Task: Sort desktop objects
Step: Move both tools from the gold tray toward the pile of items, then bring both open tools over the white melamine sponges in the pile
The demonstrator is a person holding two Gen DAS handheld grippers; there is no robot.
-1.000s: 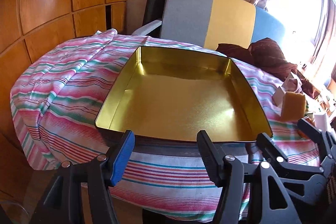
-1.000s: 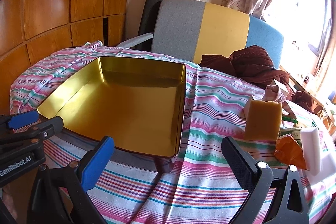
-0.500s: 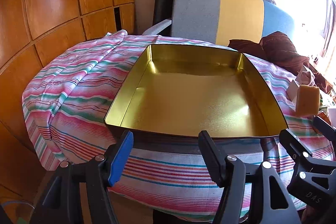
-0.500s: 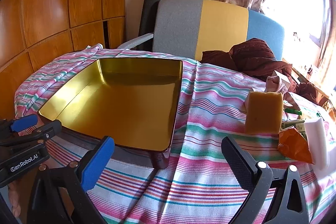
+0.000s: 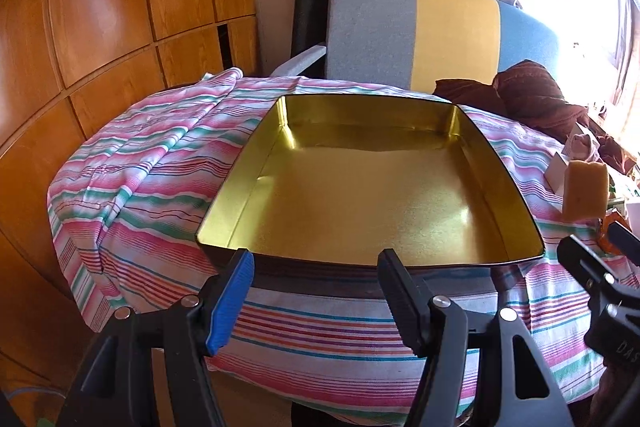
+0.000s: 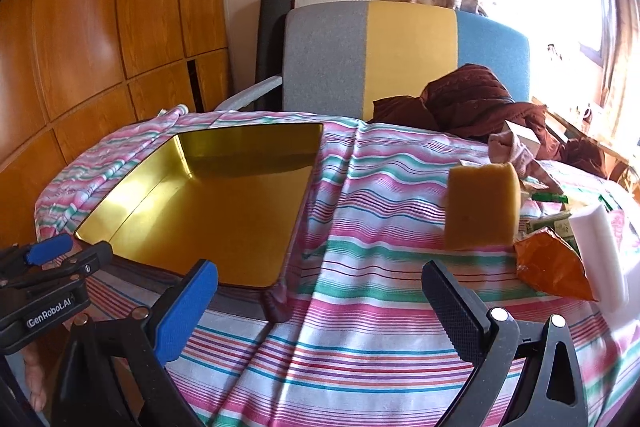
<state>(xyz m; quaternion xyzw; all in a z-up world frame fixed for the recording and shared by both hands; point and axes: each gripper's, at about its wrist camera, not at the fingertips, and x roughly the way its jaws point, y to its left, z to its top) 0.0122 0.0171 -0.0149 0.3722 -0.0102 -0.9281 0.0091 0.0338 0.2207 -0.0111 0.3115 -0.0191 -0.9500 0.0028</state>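
An empty gold tin tray (image 5: 372, 211) (image 6: 208, 211) lies on the striped tablecloth (image 6: 380, 227). A yellow sponge (image 6: 482, 207) (image 5: 584, 195) stands upright to the tray's right. Beside it lie an orange snack packet (image 6: 548, 267), a white foam block (image 6: 598, 247) and a green pen (image 6: 550, 197). My left gripper (image 5: 316, 279) hangs open just before the tray's near rim, holding nothing. My right gripper (image 6: 320, 299) is open over the cloth, between the tray's corner and the sponge. Each gripper shows at the edge of the other's view.
A grey, yellow and blue chair (image 6: 400, 55) stands behind the table with a dark red garment (image 6: 476, 99) on it. Wooden panelling (image 5: 100, 27) runs along the left. A white box and small clutter (image 6: 524, 139) sit at the far right near the window.
Both grippers have pulled back and risen a little, so the tray and sponge look farther off. Both stay open. Nothing on the table has moved.
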